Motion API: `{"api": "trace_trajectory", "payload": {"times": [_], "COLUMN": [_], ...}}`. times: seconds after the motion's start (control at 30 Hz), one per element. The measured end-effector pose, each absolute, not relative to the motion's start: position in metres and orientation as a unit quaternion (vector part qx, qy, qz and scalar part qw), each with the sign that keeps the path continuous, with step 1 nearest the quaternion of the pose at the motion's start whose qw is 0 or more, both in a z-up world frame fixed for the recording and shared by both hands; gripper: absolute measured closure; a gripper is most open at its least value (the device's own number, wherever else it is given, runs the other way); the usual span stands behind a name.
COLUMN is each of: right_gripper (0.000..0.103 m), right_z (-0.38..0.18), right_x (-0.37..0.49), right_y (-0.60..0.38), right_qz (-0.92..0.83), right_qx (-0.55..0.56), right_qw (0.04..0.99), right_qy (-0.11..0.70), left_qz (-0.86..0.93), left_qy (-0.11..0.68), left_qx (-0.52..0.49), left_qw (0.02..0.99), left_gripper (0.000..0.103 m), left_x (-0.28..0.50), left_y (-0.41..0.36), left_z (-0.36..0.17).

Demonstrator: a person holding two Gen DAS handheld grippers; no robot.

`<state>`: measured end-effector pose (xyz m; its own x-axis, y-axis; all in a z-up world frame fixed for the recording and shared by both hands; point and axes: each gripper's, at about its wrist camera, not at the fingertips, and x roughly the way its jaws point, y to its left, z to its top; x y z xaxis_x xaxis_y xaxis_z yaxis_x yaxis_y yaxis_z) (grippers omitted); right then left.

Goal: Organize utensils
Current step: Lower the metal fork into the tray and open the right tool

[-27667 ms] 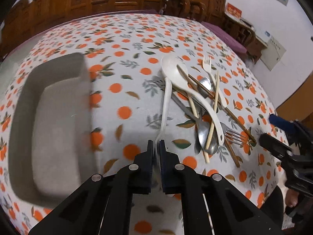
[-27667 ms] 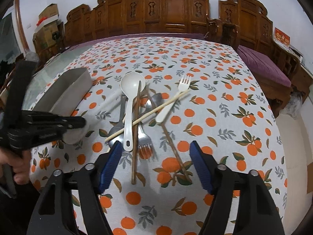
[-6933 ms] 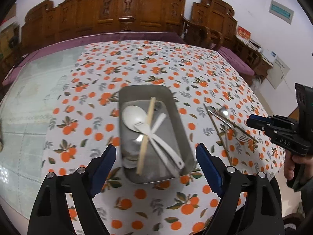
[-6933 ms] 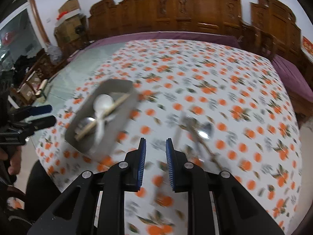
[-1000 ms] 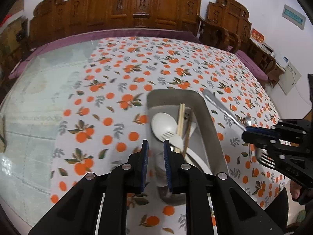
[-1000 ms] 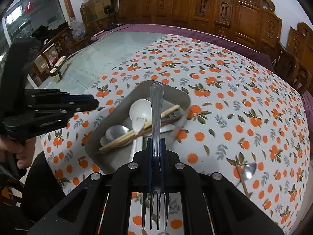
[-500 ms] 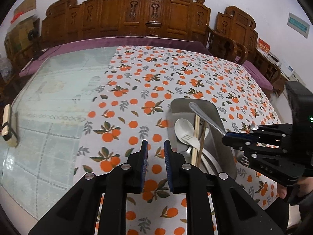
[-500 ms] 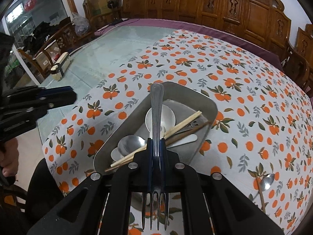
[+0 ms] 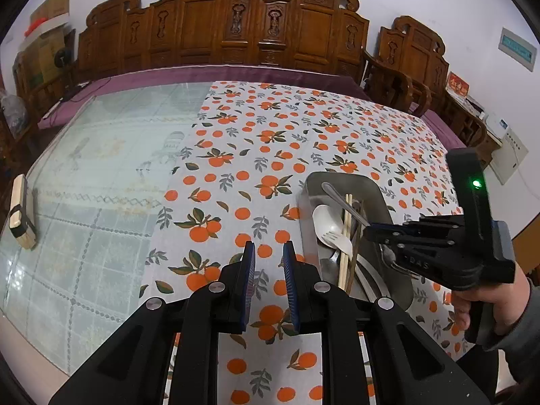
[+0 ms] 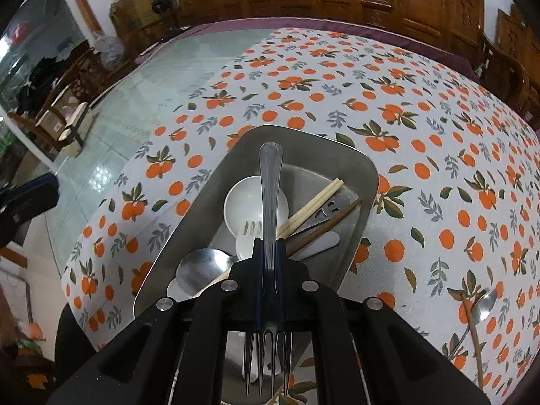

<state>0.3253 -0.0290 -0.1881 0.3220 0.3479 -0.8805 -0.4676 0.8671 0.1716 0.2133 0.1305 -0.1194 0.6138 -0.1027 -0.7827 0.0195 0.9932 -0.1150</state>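
Note:
My right gripper (image 10: 268,253) is shut on a metal fork (image 10: 269,182), handle pointing forward, tines toward the camera, held over the grey tray (image 10: 354,168). The tray holds a white spoon (image 10: 243,202), a white plastic fork (image 10: 248,236), a metal spoon (image 10: 199,270), pale and dark chopsticks (image 10: 314,202) and a smiley-handled utensil (image 10: 329,207). In the left wrist view the tray (image 9: 374,185) sits at right, with the right gripper (image 9: 368,231) and fork (image 9: 341,200) above it. My left gripper (image 9: 268,263) hovers left of the tray, slightly open and empty.
A metal spoon (image 10: 484,302) and a dark chopstick (image 10: 474,337) lie on the orange-print tablecloth (image 10: 371,108) to the right. Bare glass tabletop (image 9: 101,168) lies left of the cloth, with a small wooden block (image 9: 20,212) near its edge. Carved wooden chairs stand behind.
My right gripper has carried the fork in over the tray and lower. My left gripper has drawn away to the left of the tray.

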Motion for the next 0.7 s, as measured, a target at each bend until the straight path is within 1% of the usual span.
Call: {"api": "trace_trajectory", "payload": {"times": [0.17, 0.33, 0.43, 0.47, 0.7], "right_gripper": [0.095, 0.095, 0.093, 0.091, 0.091], "right_z": [-0.195, -0.198, -0.199, -0.198, -0.178], "right_x": [0.331, 0.330, 0.329, 0.327, 0.319], "right_y": [-0.030, -0.023, -0.020, -0.019, -0.035], "right_qz": [0.252, 0.257, 0.264, 0.264, 0.265], "right_qx": [-0.009, -0.005, -0.005, -0.008, -0.021], "right_qw": [0.804, 0.801, 0.798, 0.800, 0.818], "right_qy": [0.539, 0.541, 0.542, 0.538, 0.510], "left_qz": [-0.035, -0.036, -0.036, -0.035, -0.038], "left_qy": [0.439, 0.439, 0.439, 0.439, 0.438], "left_qx": [-0.047, -0.045, -0.045, -0.045, -0.043], "left_qw": [0.897, 0.897, 0.897, 0.897, 0.897], "left_gripper": [0.087, 0.087, 0.087, 0.087, 0.087], "left_x": [0.211, 0.210, 0.210, 0.210, 0.209], "left_y": [0.129, 0.128, 0.127, 0.127, 0.120], "left_z": [-0.120, -0.119, -0.119, -0.119, -0.116]}}
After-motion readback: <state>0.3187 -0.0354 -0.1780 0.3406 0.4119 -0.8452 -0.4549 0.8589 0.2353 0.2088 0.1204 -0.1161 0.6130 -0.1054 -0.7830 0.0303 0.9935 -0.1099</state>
